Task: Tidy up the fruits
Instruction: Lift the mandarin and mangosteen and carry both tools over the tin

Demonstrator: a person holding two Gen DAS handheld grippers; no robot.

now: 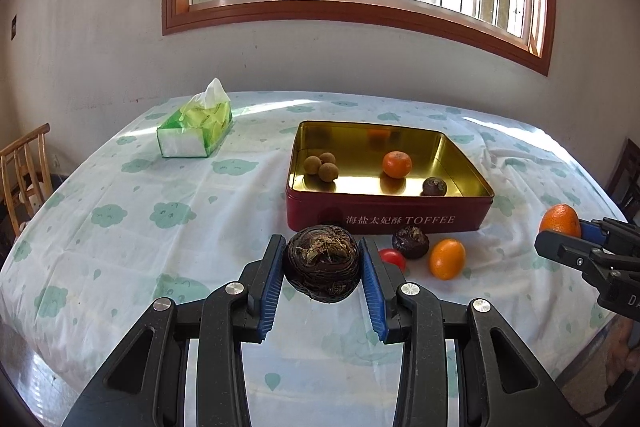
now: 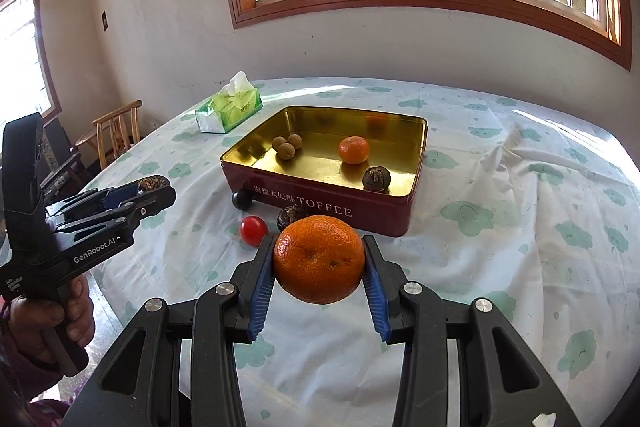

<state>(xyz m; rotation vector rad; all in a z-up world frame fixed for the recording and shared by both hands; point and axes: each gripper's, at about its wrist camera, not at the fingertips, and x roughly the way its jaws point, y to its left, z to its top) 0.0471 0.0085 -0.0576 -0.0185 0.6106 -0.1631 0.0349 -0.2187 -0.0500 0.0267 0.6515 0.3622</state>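
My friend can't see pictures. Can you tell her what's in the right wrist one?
The right tool grips an orange above a cloud-print tablecloth. Ahead sits an open red toffee tin holding another orange, three small brown fruits and a dark one.

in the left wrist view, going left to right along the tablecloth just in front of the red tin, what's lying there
cherry tomato → dark water chestnut → small oval orange fruit. All three lie loose on the cloth, outside the tin.
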